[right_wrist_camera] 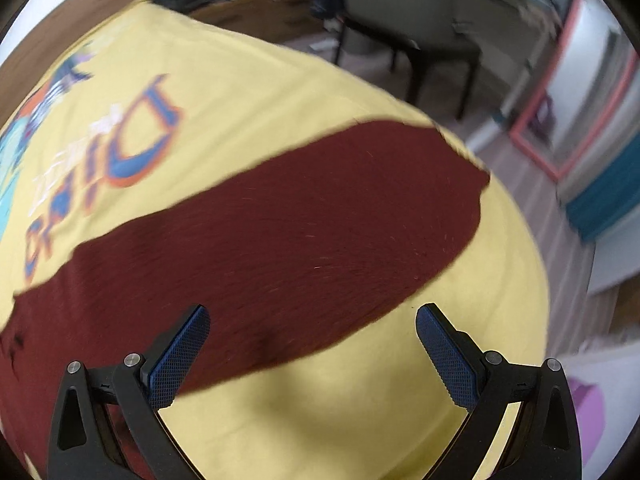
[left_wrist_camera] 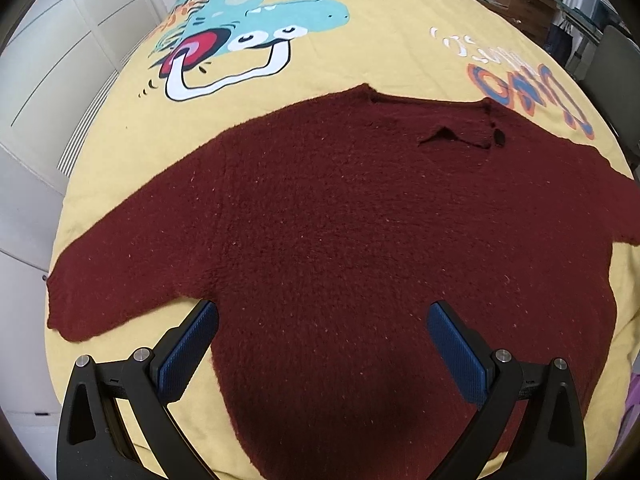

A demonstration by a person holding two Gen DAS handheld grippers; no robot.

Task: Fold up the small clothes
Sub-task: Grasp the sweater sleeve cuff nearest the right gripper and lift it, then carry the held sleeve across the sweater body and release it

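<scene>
A dark red knit sweater (left_wrist_camera: 340,220) lies flat on the yellow bedspread (left_wrist_camera: 380,48), sleeves spread out to both sides, neck away from me. My left gripper (left_wrist_camera: 322,316) is open and empty, hovering above the sweater's lower body near the hem. In the right wrist view the sweater's right sleeve (right_wrist_camera: 320,216) stretches diagonally toward the bed's edge. My right gripper (right_wrist_camera: 312,320) is open and empty above the sleeve's lower edge. That view is blurred.
The bedspread carries a teal cartoon dinosaur print (left_wrist_camera: 256,12) and orange-blue lettering (right_wrist_camera: 132,140). White cupboard doors (left_wrist_camera: 52,60) stand left of the bed. A dark chair (right_wrist_camera: 420,48) and a pink-framed mirror (right_wrist_camera: 572,92) stand beyond the bed's right edge.
</scene>
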